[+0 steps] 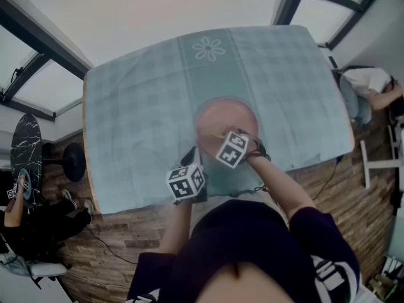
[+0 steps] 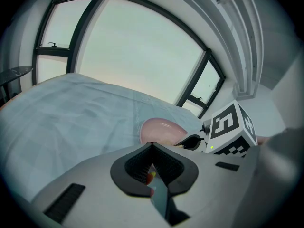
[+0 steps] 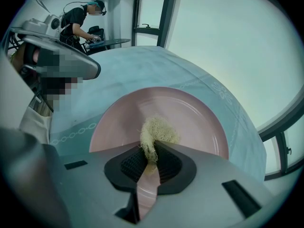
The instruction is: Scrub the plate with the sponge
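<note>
Over the plate [image 3: 190, 113], right gripper [image 3: 152, 148] pinches sponge [image 3: 156, 129] (pale, fibrous).

The head view looks steeply down on the table [image 1: 139, 118]; both gripper views sit low, close to the plate [image 3: 190, 108].

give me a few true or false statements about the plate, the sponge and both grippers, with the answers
1. The right gripper is shut on the sponge. True.
2. The plate is blue. False: it is pink.
3. The left gripper has its jaws wide apart. False: they meet at the tips.
4. The sponge is over the plate. True.
5. The plate stands on bare wood. False: it stands on a pale blue-green tablecloth.
</note>
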Demonstrator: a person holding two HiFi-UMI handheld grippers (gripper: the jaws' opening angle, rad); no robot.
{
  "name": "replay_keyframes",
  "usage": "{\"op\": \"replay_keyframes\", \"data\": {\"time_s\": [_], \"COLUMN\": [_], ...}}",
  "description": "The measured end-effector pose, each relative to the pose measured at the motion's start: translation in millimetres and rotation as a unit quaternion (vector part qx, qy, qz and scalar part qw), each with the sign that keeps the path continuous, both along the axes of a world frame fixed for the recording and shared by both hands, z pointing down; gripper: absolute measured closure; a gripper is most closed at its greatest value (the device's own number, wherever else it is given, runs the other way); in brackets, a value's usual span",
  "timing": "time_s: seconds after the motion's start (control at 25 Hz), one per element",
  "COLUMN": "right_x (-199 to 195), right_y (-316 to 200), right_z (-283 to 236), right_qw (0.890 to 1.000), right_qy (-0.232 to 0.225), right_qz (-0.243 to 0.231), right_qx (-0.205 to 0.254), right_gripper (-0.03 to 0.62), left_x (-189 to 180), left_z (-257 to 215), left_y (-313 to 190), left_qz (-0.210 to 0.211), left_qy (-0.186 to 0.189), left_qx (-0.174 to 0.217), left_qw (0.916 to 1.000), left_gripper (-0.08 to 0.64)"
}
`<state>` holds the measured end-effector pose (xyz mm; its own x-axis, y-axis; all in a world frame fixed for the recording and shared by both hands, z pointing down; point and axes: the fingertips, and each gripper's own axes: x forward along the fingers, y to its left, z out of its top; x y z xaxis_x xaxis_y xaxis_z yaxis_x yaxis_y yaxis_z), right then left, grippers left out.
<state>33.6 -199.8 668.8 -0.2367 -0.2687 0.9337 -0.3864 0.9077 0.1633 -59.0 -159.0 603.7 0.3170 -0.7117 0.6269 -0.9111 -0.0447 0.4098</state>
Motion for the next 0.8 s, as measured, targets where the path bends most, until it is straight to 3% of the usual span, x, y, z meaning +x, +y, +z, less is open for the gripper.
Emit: {"op": "replay_keyframes", "data": {"time_s": [0.24,0.6,0.8], "right_x": [6.3,12.2,15.9], "right_y": [16.3,46.2,69.5], "right_z": [-4.5,-38.8,-57.6], "right_qw": [1.000,0.996,0.988], "right_qy": [-0.005,-0.070,-0.127], "right_qz": [0.010,0.053,0.088], "right_qx": [-0.002,0.011,0.008], "right_gripper": [0.555,0.555,0.555], "left_x": [2.3,11.0,17.5], "left_z": [-4.0,-11.5,-16.8], "left_y": [14.4,35.7,48.9], "left_qz": [0.005,0.014,0.020], "left_qy": [-0.002,-0.007,-0.009], "left_qx": [0.004,0.013,0.020], "left_qw": [1.0000,0.9998,0.9996], "left_gripper": [0.551,0.551,0.551]}}
